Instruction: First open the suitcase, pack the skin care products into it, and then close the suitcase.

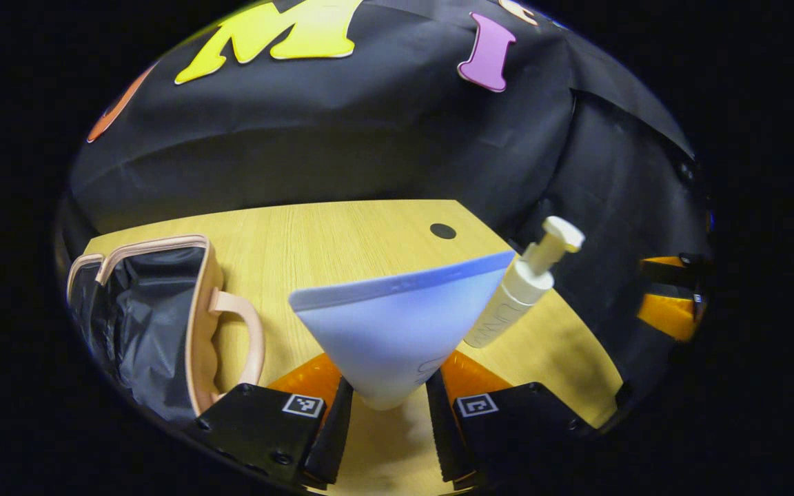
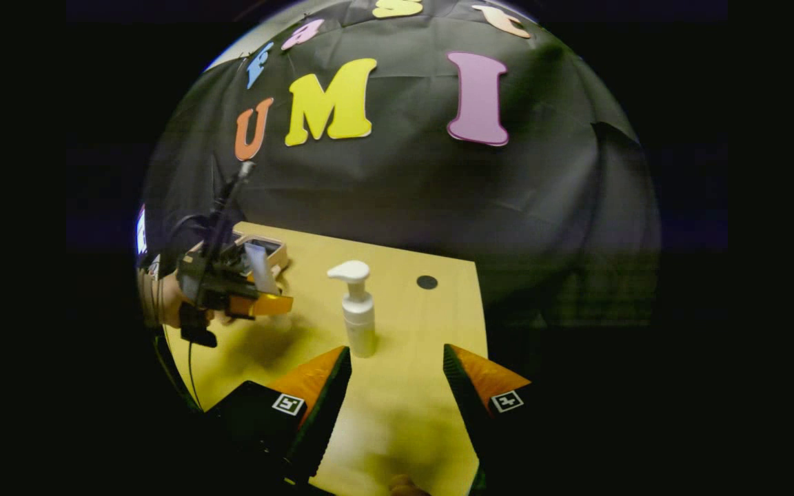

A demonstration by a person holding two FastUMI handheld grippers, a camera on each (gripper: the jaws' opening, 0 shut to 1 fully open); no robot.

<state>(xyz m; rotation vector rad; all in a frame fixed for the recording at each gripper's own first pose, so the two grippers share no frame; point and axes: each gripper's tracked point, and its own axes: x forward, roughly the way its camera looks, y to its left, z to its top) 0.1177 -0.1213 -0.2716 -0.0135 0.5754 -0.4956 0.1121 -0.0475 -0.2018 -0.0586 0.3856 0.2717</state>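
My left gripper (image 1: 389,403) is shut on the narrow end of a pale blue skin care tube (image 1: 397,331), held up above the wooden table (image 1: 342,234). The small pink suitcase (image 1: 163,324) lies open at the left, showing its dark lining and its handle. A white pump bottle (image 1: 524,289) stands on the table just right of the tube. In the right gripper view that pump bottle (image 2: 358,310) stands upright just beyond my right gripper (image 2: 397,362), whose fingers are open and empty. Farther left there, the left gripper (image 2: 259,300) holds the tube (image 2: 258,267) near the suitcase (image 2: 269,251).
A small black round hole (image 1: 442,231) marks the table near its far right corner. The table's right edge (image 2: 481,324) drops off beside the black cloth wall. A person's hand (image 2: 163,303) holds the left gripper at the left.
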